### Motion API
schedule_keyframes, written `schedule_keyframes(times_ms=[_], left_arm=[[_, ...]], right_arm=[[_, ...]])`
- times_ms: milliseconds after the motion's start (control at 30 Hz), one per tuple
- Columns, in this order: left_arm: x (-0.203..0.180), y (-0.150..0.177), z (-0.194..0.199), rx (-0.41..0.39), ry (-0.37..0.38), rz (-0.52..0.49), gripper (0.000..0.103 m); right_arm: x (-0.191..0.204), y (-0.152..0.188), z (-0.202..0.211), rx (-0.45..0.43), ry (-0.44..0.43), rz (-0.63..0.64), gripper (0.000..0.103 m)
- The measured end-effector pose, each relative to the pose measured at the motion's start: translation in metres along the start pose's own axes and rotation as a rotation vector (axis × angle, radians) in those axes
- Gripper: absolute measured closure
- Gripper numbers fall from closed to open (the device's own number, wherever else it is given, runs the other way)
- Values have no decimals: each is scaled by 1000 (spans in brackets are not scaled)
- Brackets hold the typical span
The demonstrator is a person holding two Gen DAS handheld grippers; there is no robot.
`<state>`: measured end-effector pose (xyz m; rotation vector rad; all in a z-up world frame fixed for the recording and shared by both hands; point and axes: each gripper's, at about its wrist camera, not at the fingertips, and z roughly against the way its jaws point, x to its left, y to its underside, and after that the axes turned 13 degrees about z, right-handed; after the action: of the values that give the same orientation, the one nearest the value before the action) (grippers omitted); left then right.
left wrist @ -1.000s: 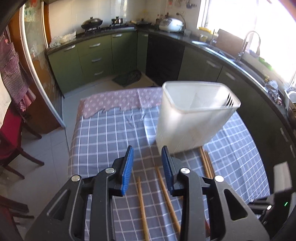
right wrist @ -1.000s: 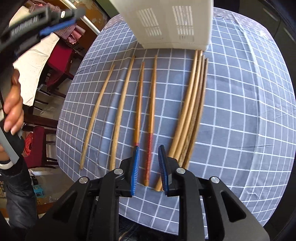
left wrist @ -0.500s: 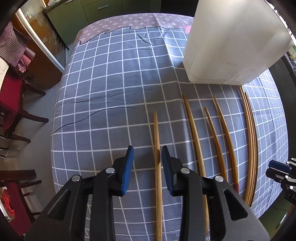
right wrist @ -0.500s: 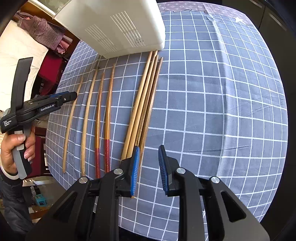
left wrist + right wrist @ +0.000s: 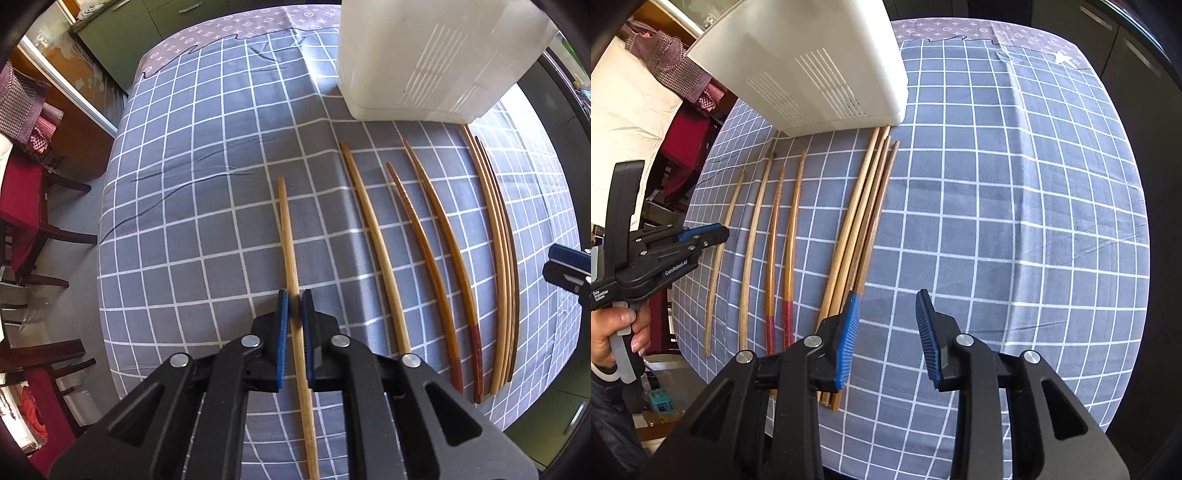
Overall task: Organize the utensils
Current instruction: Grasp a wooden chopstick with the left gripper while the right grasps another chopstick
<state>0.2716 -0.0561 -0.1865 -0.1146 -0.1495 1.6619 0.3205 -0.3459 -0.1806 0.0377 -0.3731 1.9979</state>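
Note:
Several wooden chopsticks lie side by side on the checked tablecloth (image 5: 184,206) in front of a white slotted holder (image 5: 424,55). My left gripper (image 5: 295,301) points down and is shut on the leftmost pale chopstick (image 5: 288,236); the right wrist view shows it (image 5: 713,234) over that stick (image 5: 718,258). To its right lie another pale stick (image 5: 373,229), two brown red-ended sticks (image 5: 424,236) and a tight bundle (image 5: 498,236). My right gripper (image 5: 888,299) hovers just right of the bundle (image 5: 860,221). Its jaws are opening with only cloth between them.
The holder (image 5: 812,74) stands at the far ends of the sticks. Red-cushioned chairs (image 5: 22,206) stand beyond the table's left edge. A hand (image 5: 617,332) grips the left tool's trigger. Bare tablecloth (image 5: 1015,221) spreads right of the bundle.
The left gripper came down over the leftmost chopstick and closed on it. The right gripper slid rightward off the red-ended sticks, past the bundle, and its jaws widened.

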Motion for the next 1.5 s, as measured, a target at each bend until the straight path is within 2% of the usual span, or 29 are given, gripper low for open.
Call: schedule_keyframes(times_ms=[100,200,300,500,833,1067,1233,1367,1500], left_arm=[[-3,2,2,-9,-3,-12,96],[2,0,5,-16,13,5,96],[8,-2,17,-46,46,17,96],[19,3,44,-116,83,17,96],[32,11,68,-158,136,18,96],[35,9,72,-168,155,20,96],[37,9,76,-173,161,20,96],[39,10,78,-176,165,22,96],[41,12,82,-181,172,25,96]], right_arm=[[-4,-11,0,0,45,2,71],[-8,-23,-3,8,69,-3,79],[-10,-31,-9,22,57,-8,84],[-2,-42,-23,37,34,-12,84],[1,-53,-32,58,54,-8,84],[5,-50,-31,73,87,19,84],[14,-52,-40,88,75,17,84],[26,-58,-46,89,105,44,84],[28,-56,-47,95,121,58,92]])
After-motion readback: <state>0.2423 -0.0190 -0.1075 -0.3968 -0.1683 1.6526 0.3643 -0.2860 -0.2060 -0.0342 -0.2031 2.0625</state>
